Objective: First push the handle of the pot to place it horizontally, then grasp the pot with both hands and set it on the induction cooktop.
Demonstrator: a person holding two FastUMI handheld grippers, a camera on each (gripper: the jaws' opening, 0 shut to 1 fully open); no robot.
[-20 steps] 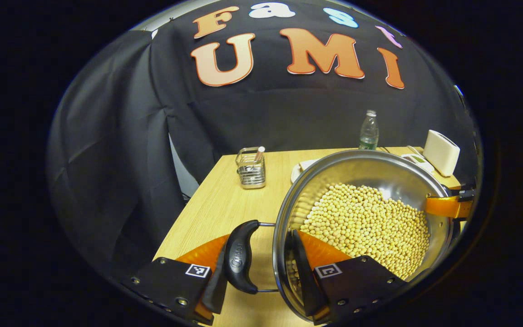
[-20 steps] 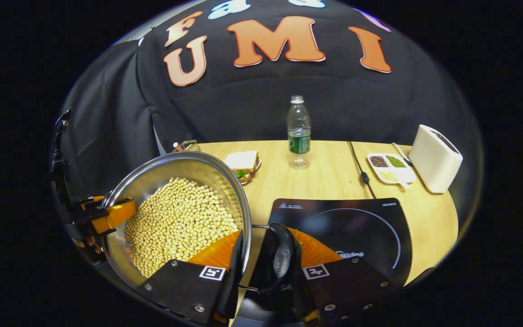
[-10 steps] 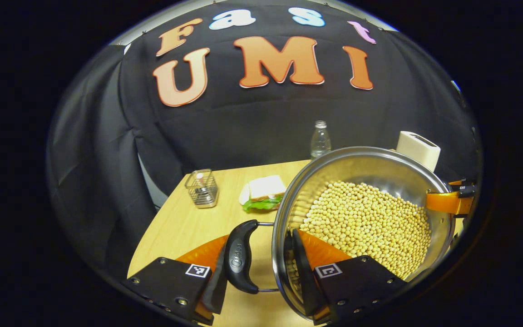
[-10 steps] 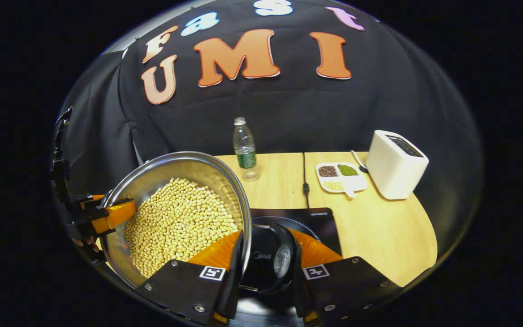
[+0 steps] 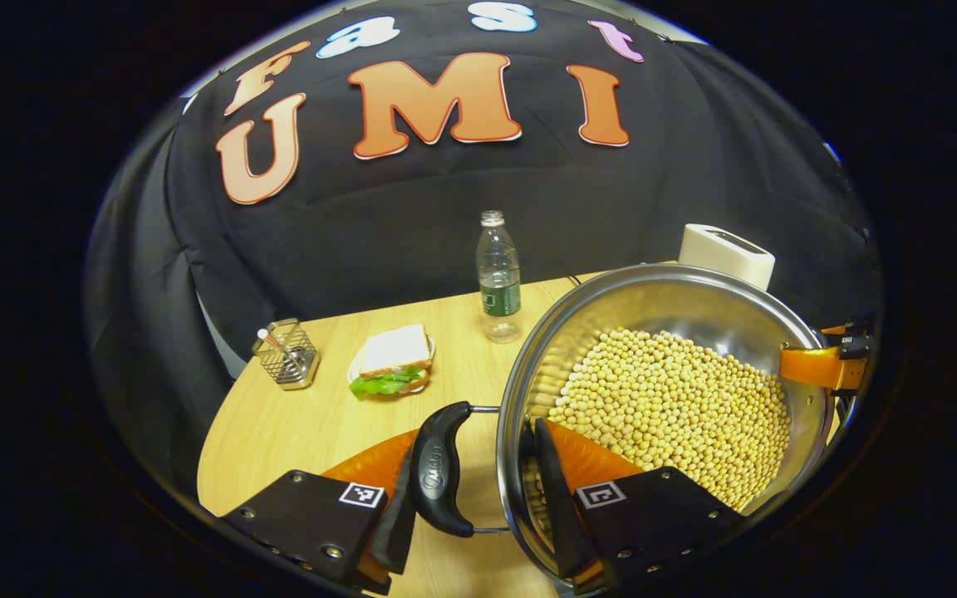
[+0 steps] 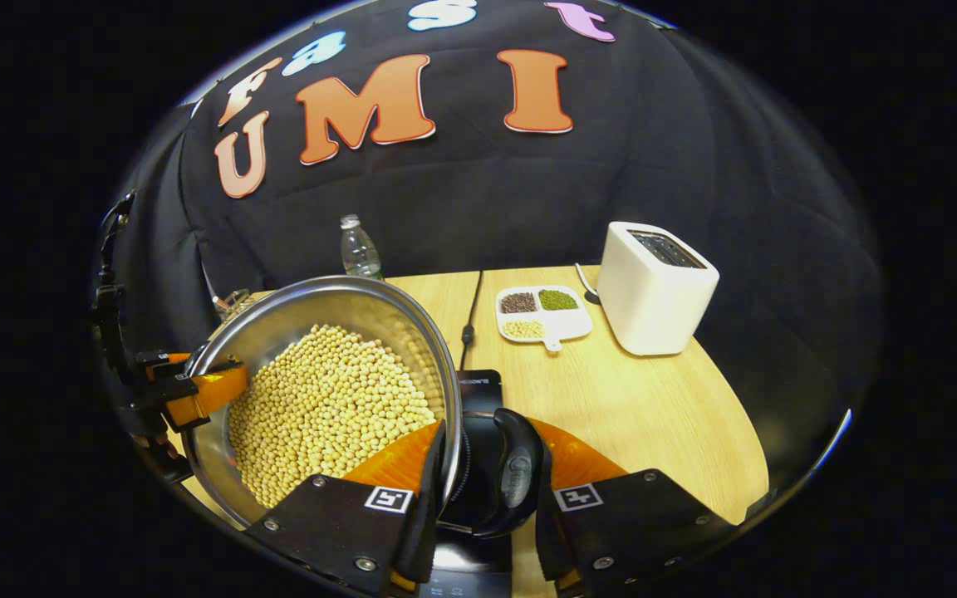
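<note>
Both claws, left point(image 5: 478, 486) and right point(image 6: 478, 490), stay clamped on the pot point(image 5: 669, 407). We have swung it toward the tabletop's right edge, over the cooktop point(image 6: 478, 390); lowering comes next.

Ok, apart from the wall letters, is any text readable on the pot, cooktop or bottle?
Pot handle: embossed logo, too blurred to read.
Induction cooktop: small white print, too small to read.
Bottle: green label, too small to read.
Nothing reads clearly.
</note>
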